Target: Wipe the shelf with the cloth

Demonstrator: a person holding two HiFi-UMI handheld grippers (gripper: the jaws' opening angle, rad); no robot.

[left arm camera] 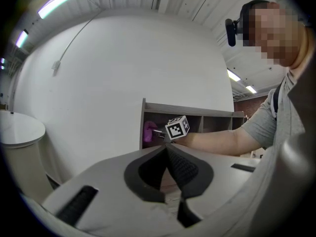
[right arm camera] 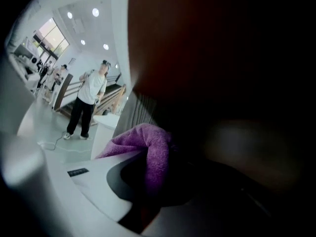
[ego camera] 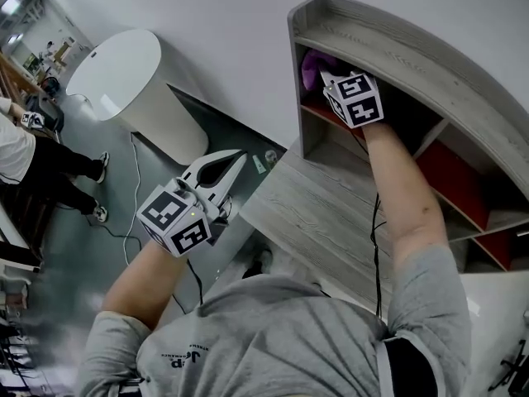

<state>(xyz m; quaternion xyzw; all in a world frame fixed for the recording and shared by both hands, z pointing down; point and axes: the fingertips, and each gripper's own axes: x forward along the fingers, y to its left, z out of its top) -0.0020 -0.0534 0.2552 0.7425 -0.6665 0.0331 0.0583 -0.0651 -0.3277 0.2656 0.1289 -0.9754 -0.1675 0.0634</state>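
A grey wooden shelf unit [ego camera: 397, 52] with several open compartments stands at the upper right of the head view. My right gripper [ego camera: 329, 77] reaches into its leftmost compartment, shut on a purple cloth [ego camera: 314, 63]. In the right gripper view the cloth [right arm camera: 148, 147] is folded between the jaws inside the dark compartment. My left gripper [ego camera: 238, 155] hangs away from the shelf, over the floor, shut with nothing in it. The left gripper view shows its jaw tips meeting [left arm camera: 166, 149], with the shelf [left arm camera: 197, 113] and the cloth [left arm camera: 149, 132] beyond.
A grey wooden tabletop [ego camera: 322, 213] lies in front of the shelf. A white round stand [ego camera: 124, 73] sits on the floor at left, with cables [ego camera: 132, 222] trailing near it. A person [ego camera: 33, 164] stands at the far left. Other compartments have red back panels [ego camera: 450, 180].
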